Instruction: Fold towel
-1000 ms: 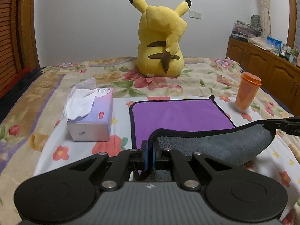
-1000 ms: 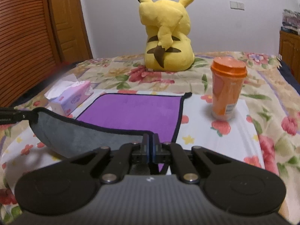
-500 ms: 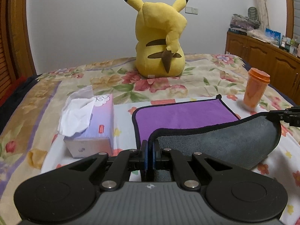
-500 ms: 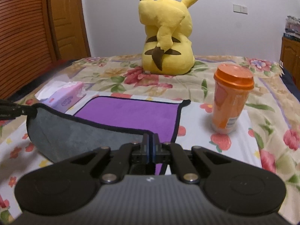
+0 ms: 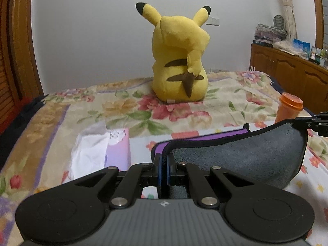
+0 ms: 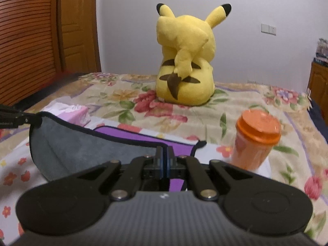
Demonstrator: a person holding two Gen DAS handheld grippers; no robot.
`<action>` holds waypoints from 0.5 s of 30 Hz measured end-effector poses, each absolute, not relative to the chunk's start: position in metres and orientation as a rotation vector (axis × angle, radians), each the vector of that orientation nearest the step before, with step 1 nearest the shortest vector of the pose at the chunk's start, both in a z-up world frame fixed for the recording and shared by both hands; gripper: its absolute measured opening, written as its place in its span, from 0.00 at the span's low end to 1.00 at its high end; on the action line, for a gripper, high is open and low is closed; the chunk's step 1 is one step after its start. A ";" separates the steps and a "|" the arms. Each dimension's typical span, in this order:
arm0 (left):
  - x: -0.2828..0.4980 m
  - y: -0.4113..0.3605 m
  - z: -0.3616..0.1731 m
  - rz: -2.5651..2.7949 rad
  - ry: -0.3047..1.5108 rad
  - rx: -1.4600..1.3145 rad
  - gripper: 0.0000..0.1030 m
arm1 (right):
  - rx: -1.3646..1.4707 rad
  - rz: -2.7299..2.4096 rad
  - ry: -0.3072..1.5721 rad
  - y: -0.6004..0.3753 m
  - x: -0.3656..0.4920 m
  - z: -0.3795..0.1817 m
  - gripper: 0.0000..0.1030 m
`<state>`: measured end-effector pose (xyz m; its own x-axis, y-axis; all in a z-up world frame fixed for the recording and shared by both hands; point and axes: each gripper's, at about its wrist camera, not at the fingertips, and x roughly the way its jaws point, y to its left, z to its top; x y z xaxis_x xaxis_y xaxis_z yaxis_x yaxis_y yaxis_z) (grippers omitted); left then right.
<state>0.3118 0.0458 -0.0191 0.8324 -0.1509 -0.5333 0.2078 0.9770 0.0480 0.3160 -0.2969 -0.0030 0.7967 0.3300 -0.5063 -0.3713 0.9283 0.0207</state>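
The towel (image 5: 242, 153) is purple on one face and grey on the other, with a black hem. It lies on the flowered bed with its near edge lifted. My left gripper (image 5: 163, 160) is shut on the near left corner. My right gripper (image 6: 164, 160) is shut on the near right corner. The grey underside (image 6: 82, 143) hangs between the two grippers and covers most of the purple face (image 6: 131, 133). The right gripper's tip shows at the right edge of the left wrist view (image 5: 313, 121).
A tissue box (image 5: 102, 149) sits left of the towel. An orange lidded cup (image 6: 256, 139) stands right of it. A yellow Pikachu plush (image 5: 180, 65) sits at the far end of the bed. A wooden cabinet (image 5: 291, 71) stands at right, a wooden door (image 6: 41, 37) at left.
Both grippers have lifted the towel's near edge higher and carried it forward over the purple face. Less purple shows now. The plush and cup look closer.
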 end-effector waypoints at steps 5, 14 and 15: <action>0.324 0.041 -0.010 -0.185 0.536 0.125 0.05 | -0.096 0.372 0.504 -0.297 0.327 0.002 0.04; 0.356 0.035 -0.005 -0.165 0.502 0.130 0.05 | -0.115 0.349 0.471 -0.296 0.352 0.001 0.04; 0.360 0.034 -0.005 -0.162 0.499 0.130 0.05 | -0.116 0.347 0.467 -0.296 0.355 0.001 0.04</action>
<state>0.3605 0.0344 -0.0055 0.8656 -0.1225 -0.4856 0.1860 0.9789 0.0846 0.3555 -0.2963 0.0006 0.8355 0.3006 -0.4601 -0.3534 0.9350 -0.0309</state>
